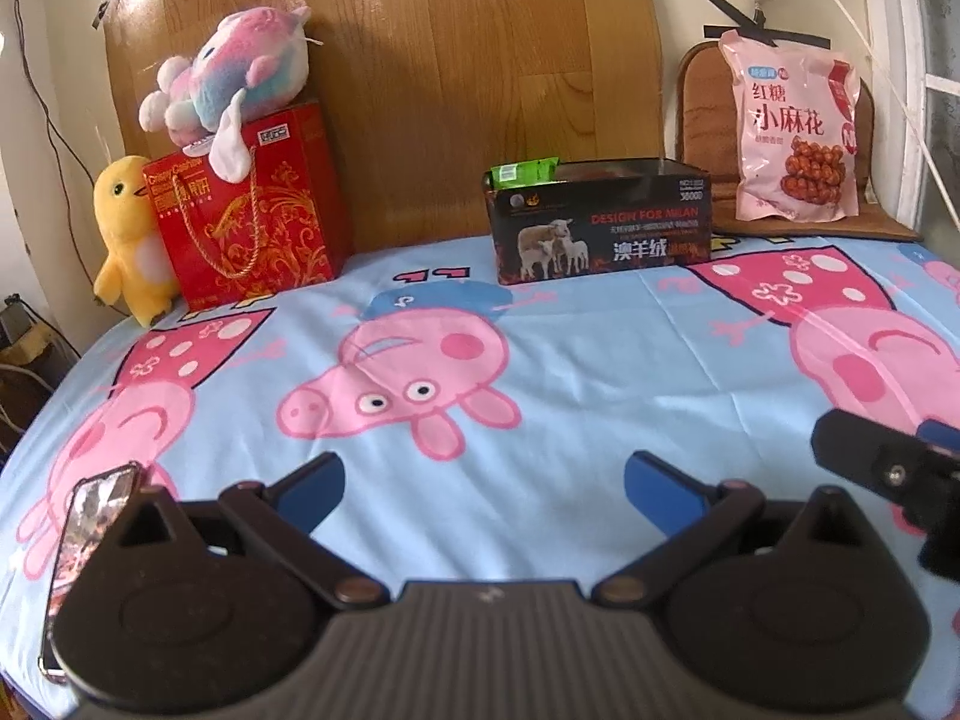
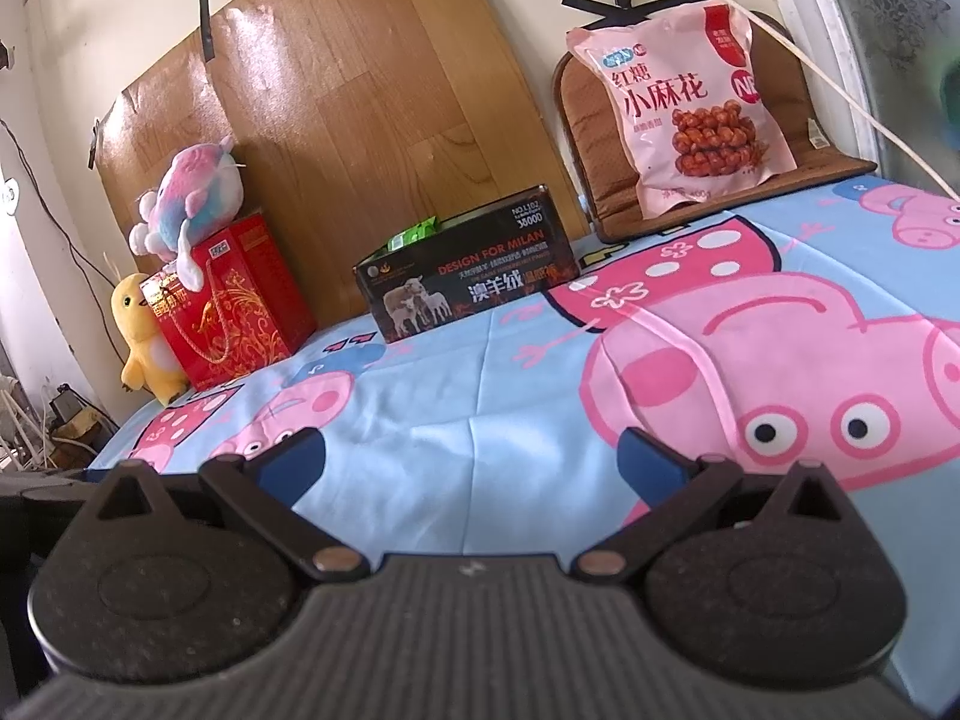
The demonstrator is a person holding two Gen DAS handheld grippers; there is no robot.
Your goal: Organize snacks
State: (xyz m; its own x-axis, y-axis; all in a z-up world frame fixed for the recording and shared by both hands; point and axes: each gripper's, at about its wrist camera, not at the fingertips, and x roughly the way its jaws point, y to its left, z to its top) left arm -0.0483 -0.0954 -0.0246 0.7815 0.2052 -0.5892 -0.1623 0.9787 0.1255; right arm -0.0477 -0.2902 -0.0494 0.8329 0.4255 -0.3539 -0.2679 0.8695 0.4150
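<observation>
Cartoon-pig bedsheet [image 1: 570,360] spread beneath both tools. Pink snack bag [image 1: 792,126], propped on a brown cushion [image 1: 699,102], ahead and to the right of the left gripper [image 1: 483,495]. Black box [image 1: 600,222] straight ahead of it, green packet [image 1: 522,173] showing at its rim. Left gripper and right gripper [image 2: 471,459] both released, fingers spread, nothing between them
</observation>
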